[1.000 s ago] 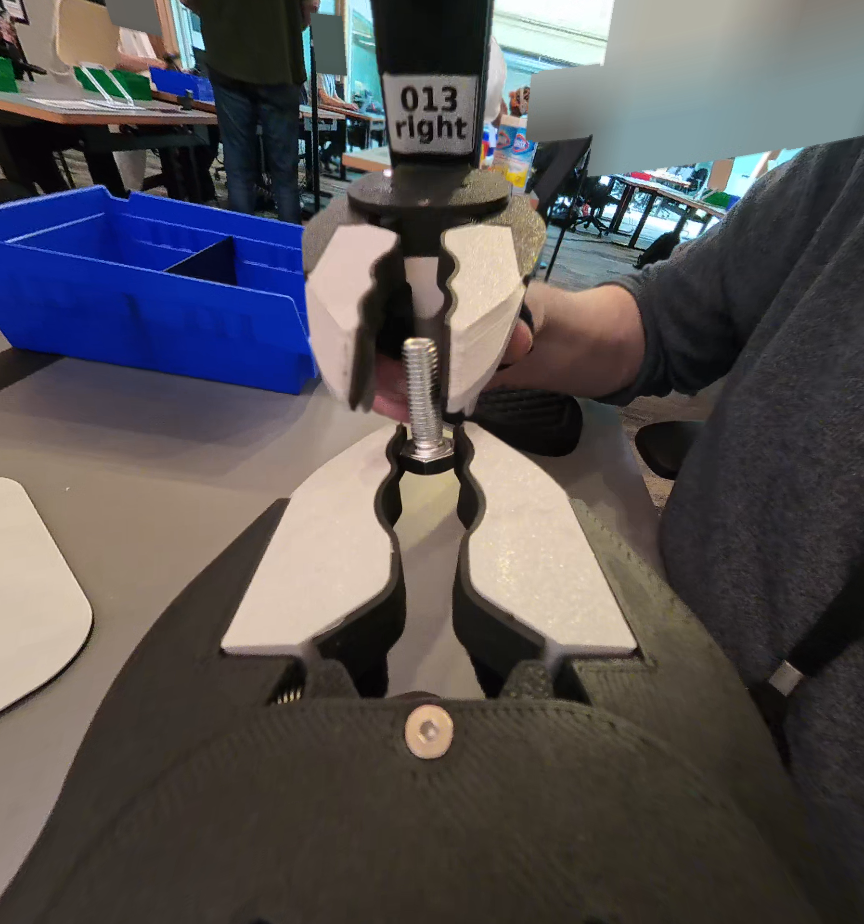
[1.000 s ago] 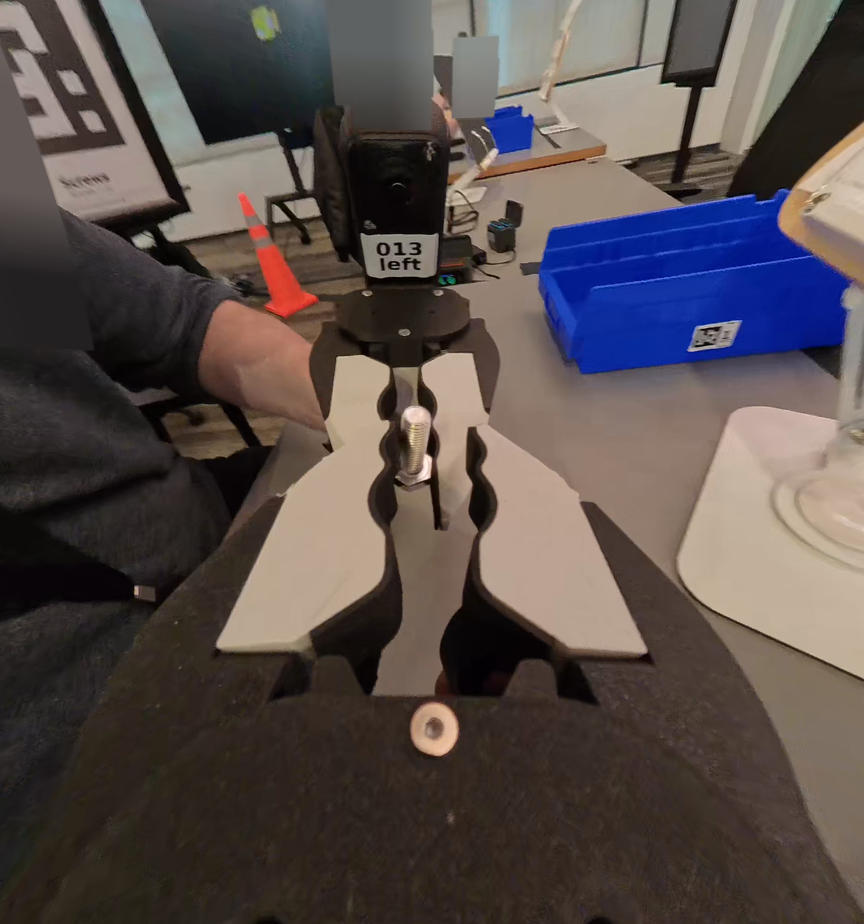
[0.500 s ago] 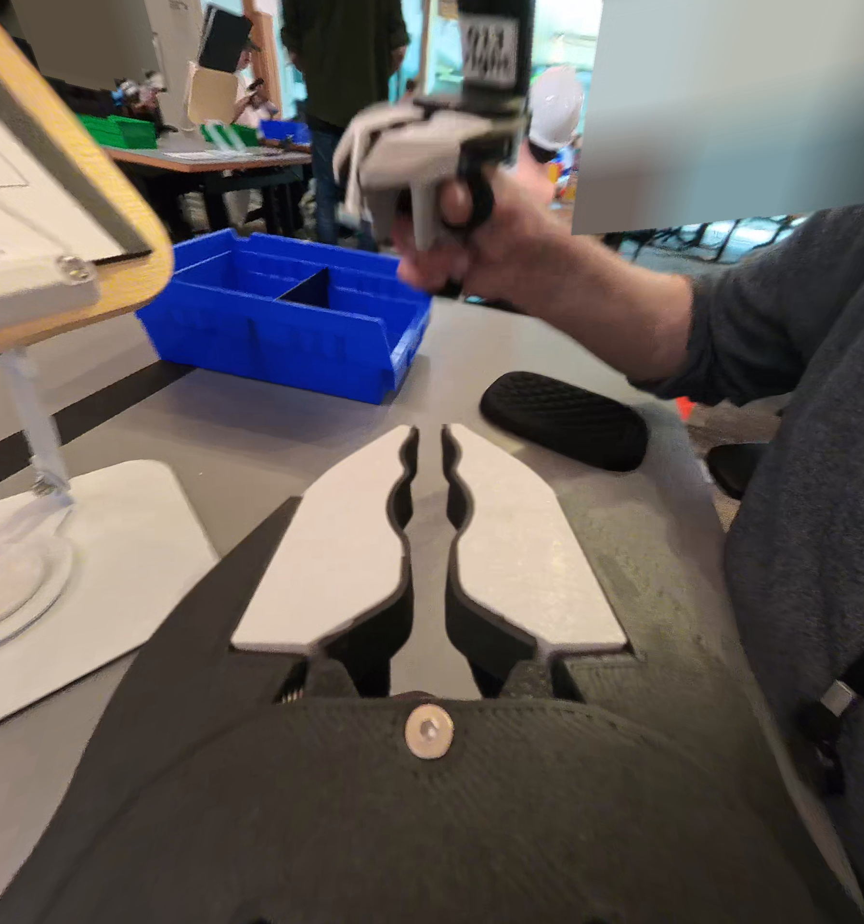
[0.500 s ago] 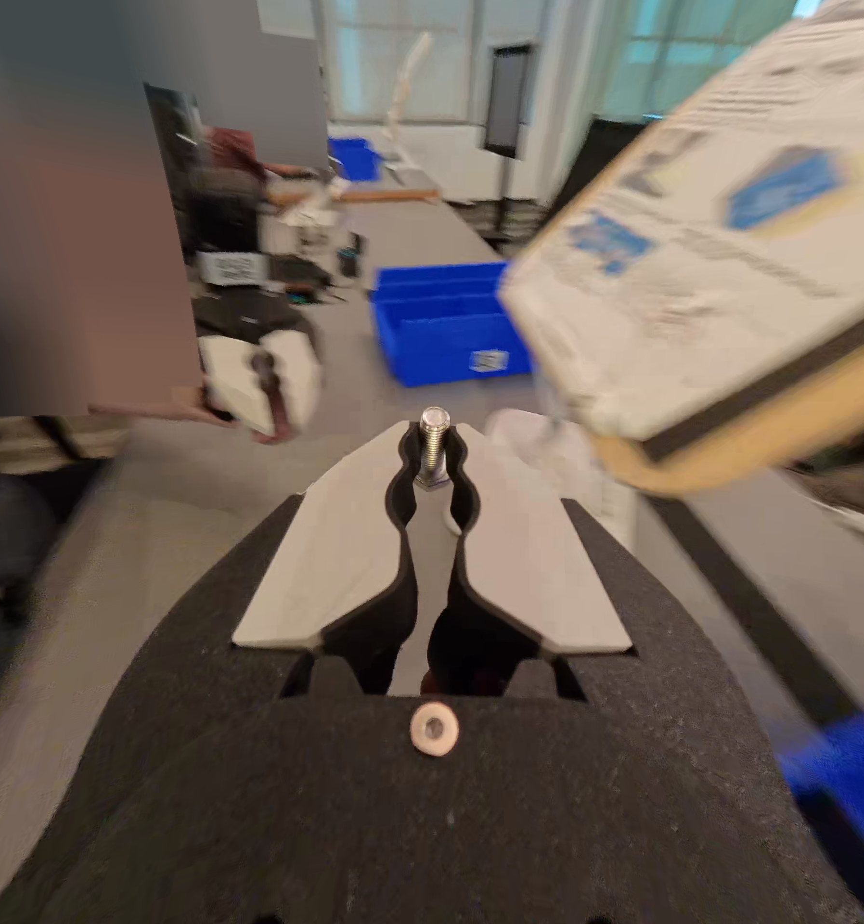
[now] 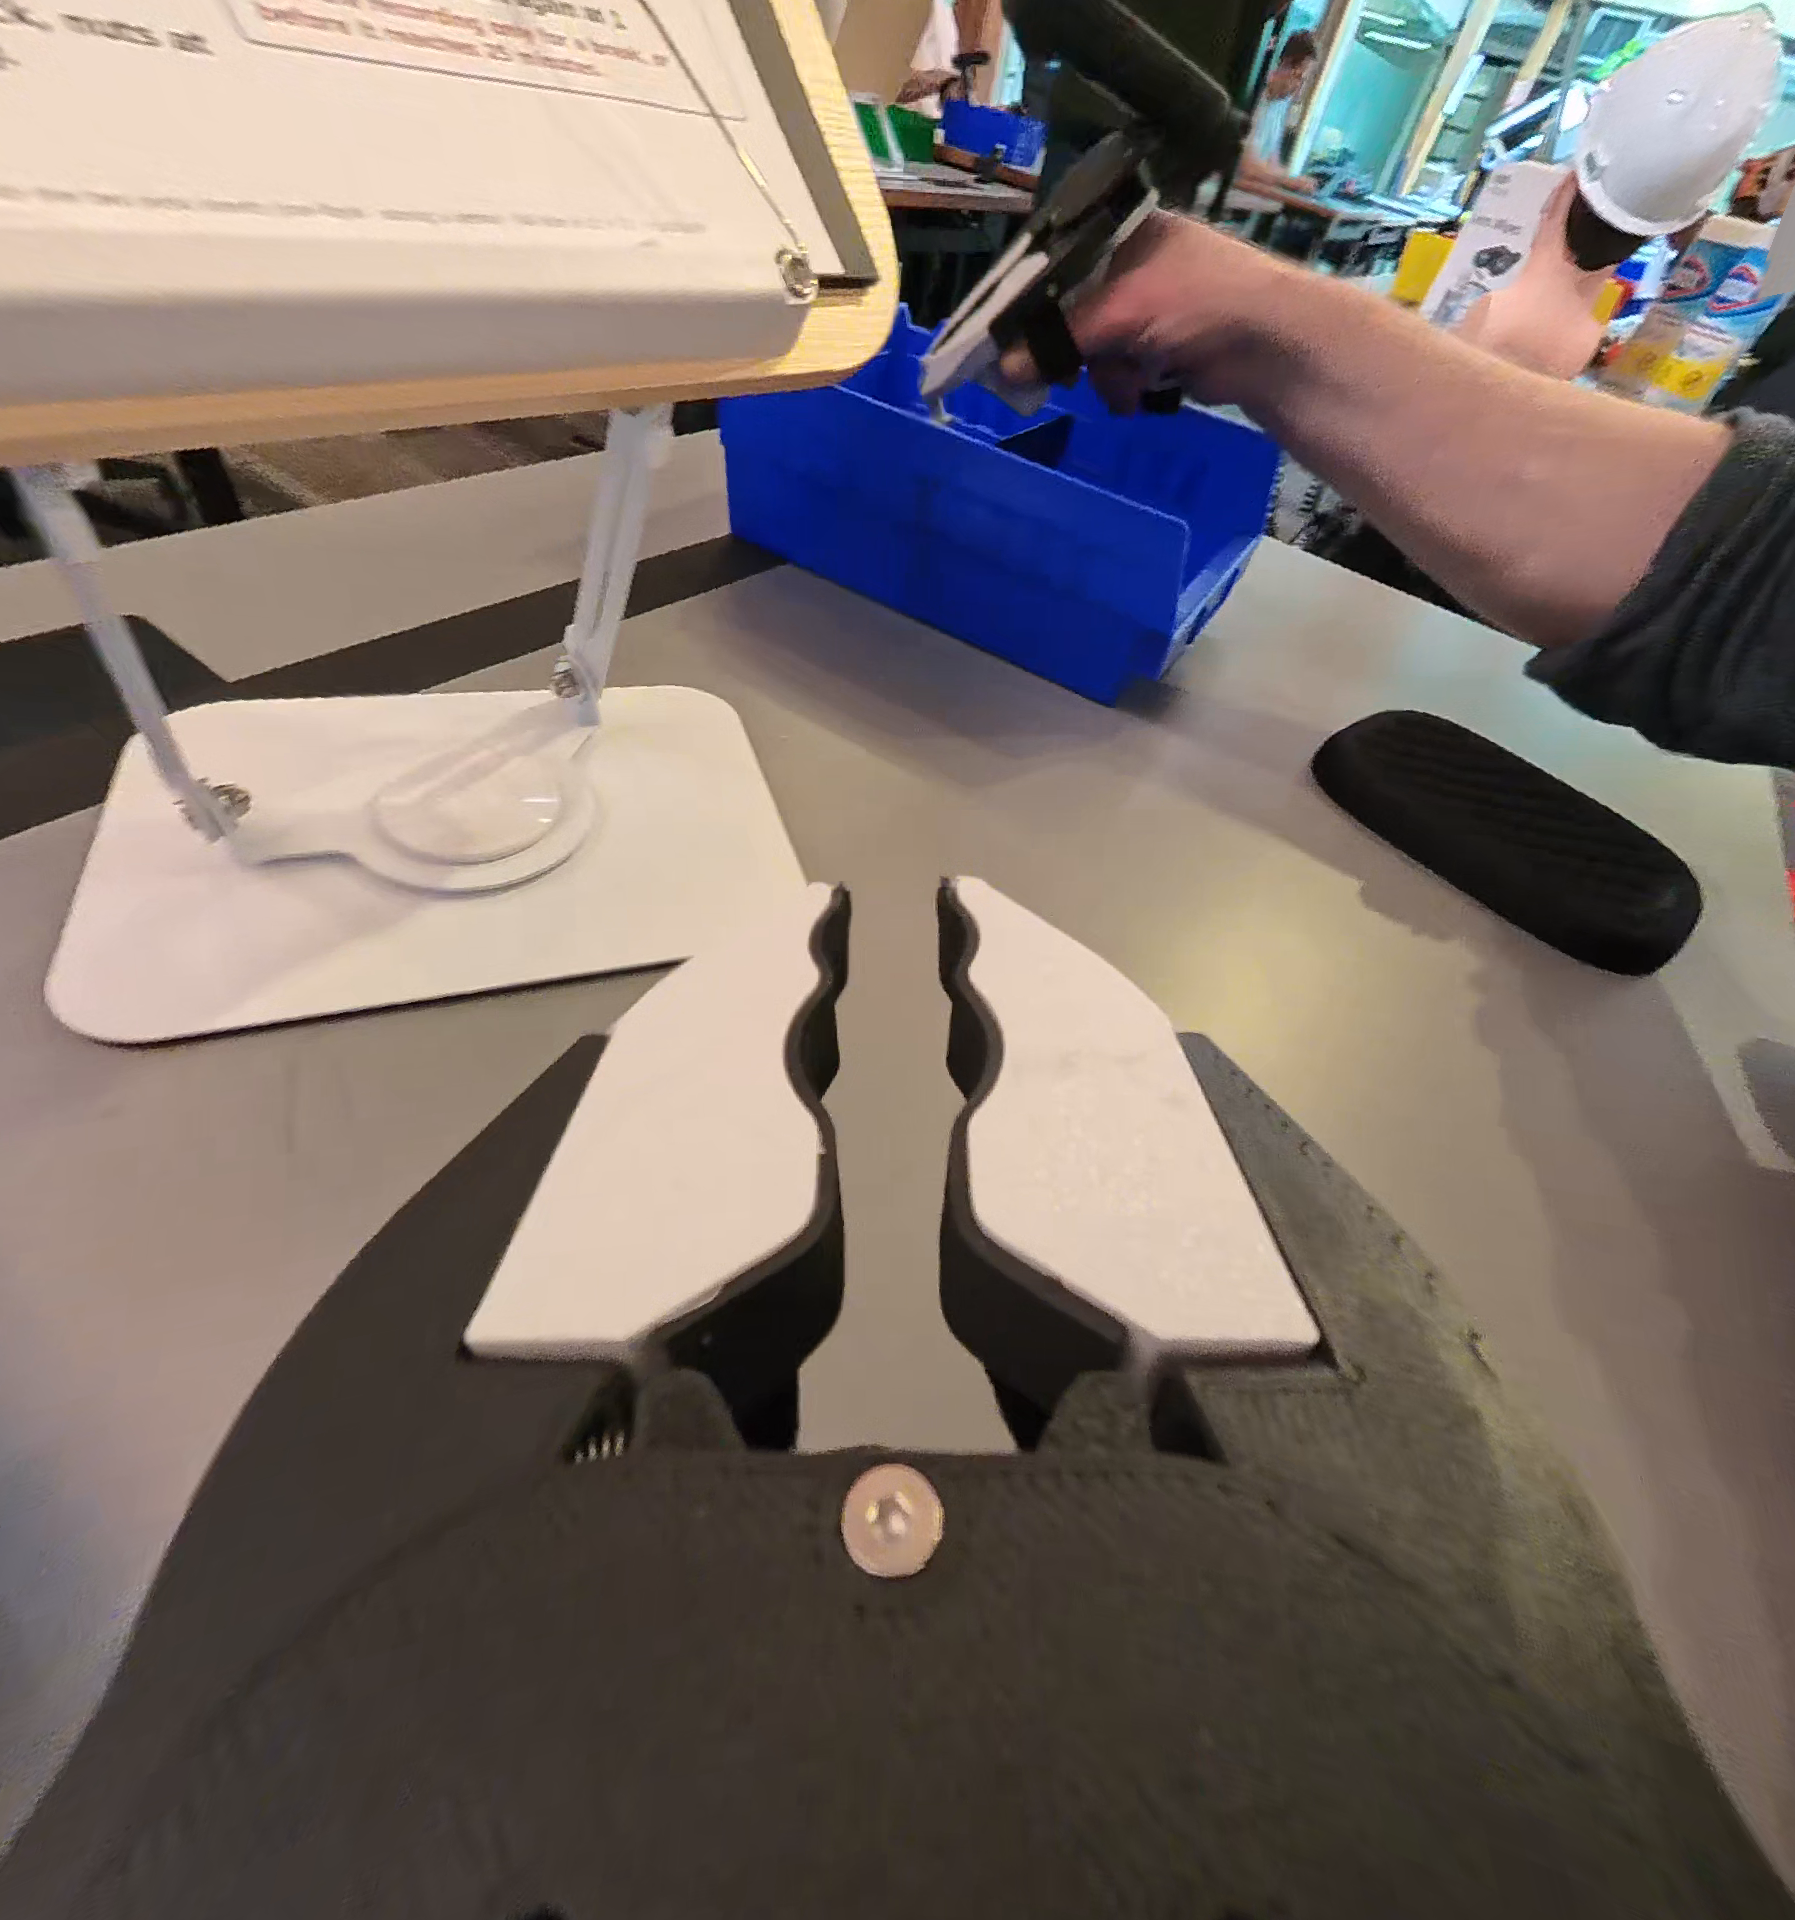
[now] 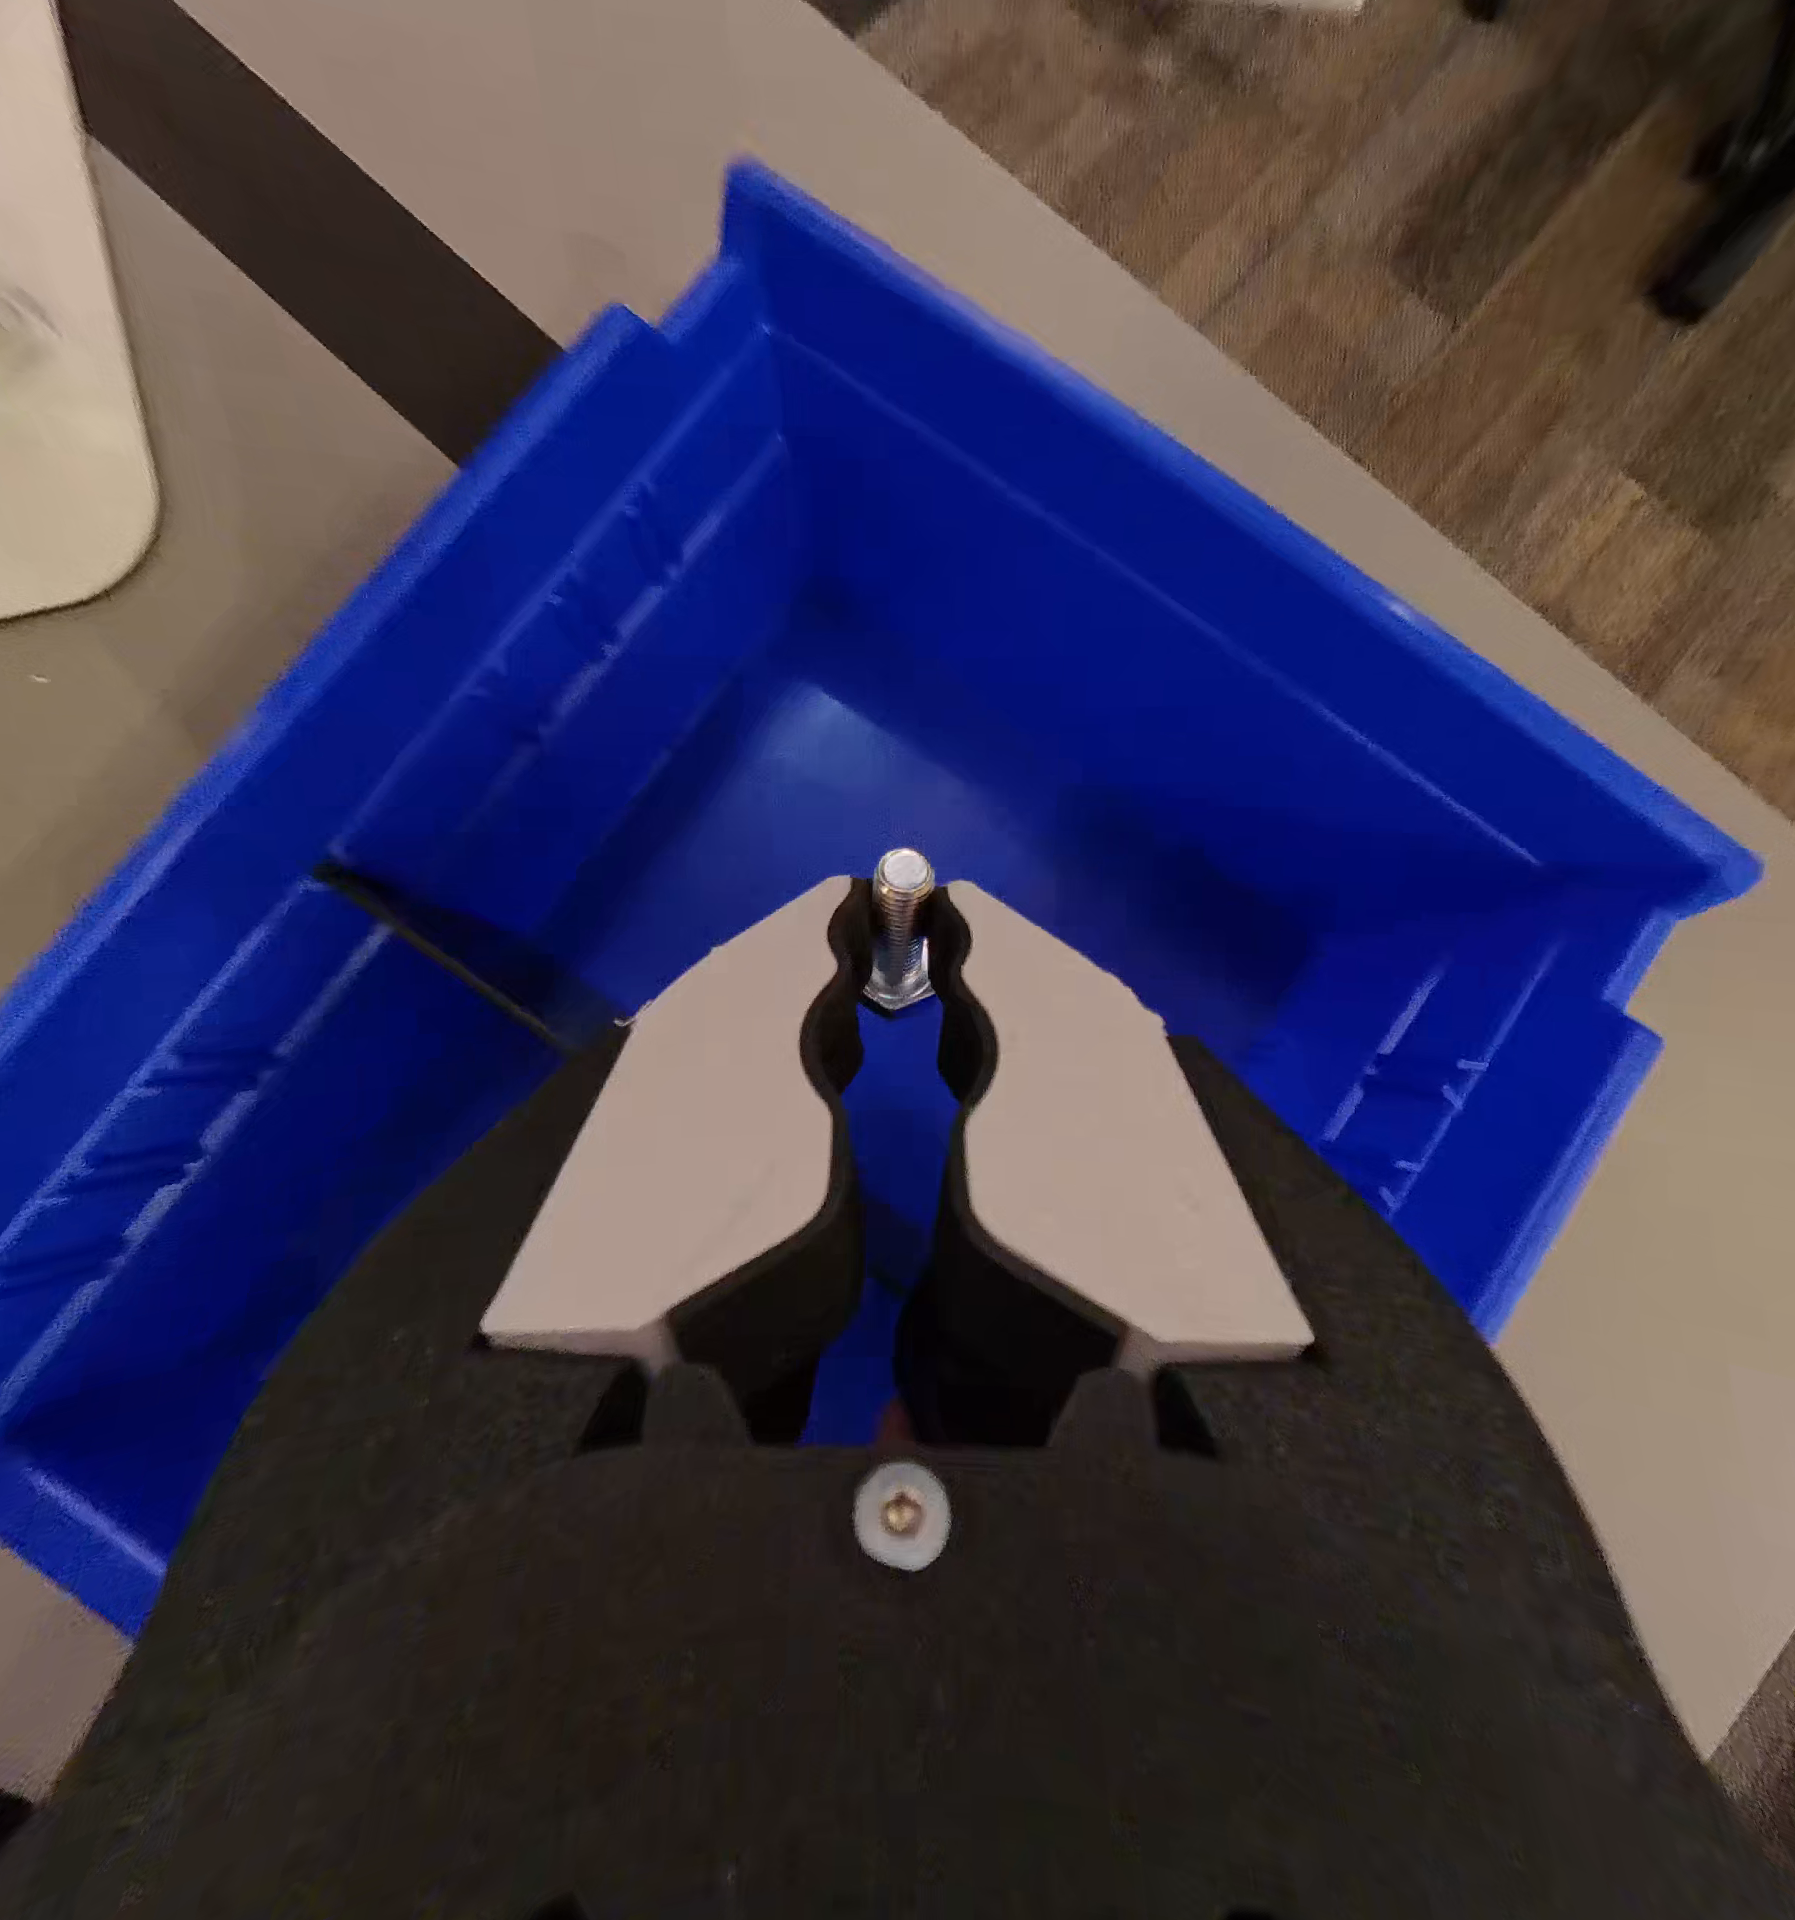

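Note:
My right gripper (image 6: 900, 914) is shut on a silver hex-head bolt (image 6: 898, 940), gripped by the threaded shank near the tips, the shank end pointing forward. It hangs over the inside of a blue bin (image 6: 1132, 665), above a bare corner compartment. In the left wrist view the right gripper (image 5: 960, 369) shows at the far side, tips down inside the blue bin (image 5: 976, 540). My left gripper (image 5: 891, 902) is open with nothing between its fingers, over the grey table (image 5: 1132, 831).
A white stand base (image 5: 405, 862) with a tilted board (image 5: 373, 187) on it sits left of my left gripper. A black ribbed pad (image 5: 1506, 852) lies to the right. The bin has a black divider (image 6: 436, 951). The table edge and wooden floor (image 6: 1495, 260) lie beyond the bin. There is about 45 centimeters between the tips of the two grippers.
The bolt passed from my left gripper to my right, which shut on it and carried it away over the blue bin. My left gripper let go, drew back and stands open.

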Tool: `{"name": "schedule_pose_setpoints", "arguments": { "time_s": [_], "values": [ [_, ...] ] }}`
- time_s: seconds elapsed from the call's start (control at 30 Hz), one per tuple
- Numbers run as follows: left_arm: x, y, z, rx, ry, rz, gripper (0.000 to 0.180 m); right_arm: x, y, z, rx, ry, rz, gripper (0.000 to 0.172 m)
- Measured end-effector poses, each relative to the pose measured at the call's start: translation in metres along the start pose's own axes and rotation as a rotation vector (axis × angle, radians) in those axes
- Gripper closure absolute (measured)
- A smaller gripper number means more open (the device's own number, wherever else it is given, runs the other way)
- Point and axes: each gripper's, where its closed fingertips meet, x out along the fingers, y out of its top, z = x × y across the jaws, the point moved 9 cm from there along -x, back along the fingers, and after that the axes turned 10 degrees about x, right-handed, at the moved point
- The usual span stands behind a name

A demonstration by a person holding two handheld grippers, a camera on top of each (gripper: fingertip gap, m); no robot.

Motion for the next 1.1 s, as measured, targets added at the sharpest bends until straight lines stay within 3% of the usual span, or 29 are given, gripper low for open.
{"name": "schedule_pose_setpoints", "arguments": {
  "time_s": [0.1, 0.23, 0.43, 0.57, 0.7, 0.83, 0.93, 1.1],
  "values": [
    [-0.01, 0.001, -0.005, 0.008, 0.046, -0.012, 0.152, 0.008, -0.001, 0.006, 0.034, -0.015, -0.024, 0.148],
    [-0.031, 0.005, -0.02, 0.028, 0.162, -0.035, 0.153, -0.008, 0.001, -0.005, -0.017, -0.065, 0.059, 0.149],
    [-0.083, 0.023, -0.067, 0.088, 0.442, -0.082, 0.153, -0.057, -0.004, -0.079, -0.165, 0.016, 0.317, 0.152],
    [-0.105, 0.025, -0.119, 0.117, 0.606, -0.251, 0.151, -0.081, -0.017, -0.135, -0.25, 0.093, 0.486, 0.155],
    [-0.102, 0.004, -0.184, -0.034, 0.643, -0.457, 0.148, -0.082, -0.029, -0.174, -0.284, 0.159, 0.533, 0.156],
    [-0.083, -0.034, -0.242, -0.197, 0.667, -0.67, 0.142, -0.067, -0.037, -0.197, -0.319, 0.185, 0.528, 0.156],
    [-0.068, -0.057, -0.271, -0.411, 0.632, -0.73, 0.142, -0.056, -0.041, -0.205, -0.325, 0.229, 0.513, 0.156],
    [-0.055, -0.069, -0.3, -0.522, 0.664, -0.785, 0.137, -0.047, -0.047, -0.209, -0.327, 0.252, 0.511, 0.157]
  ]
}}
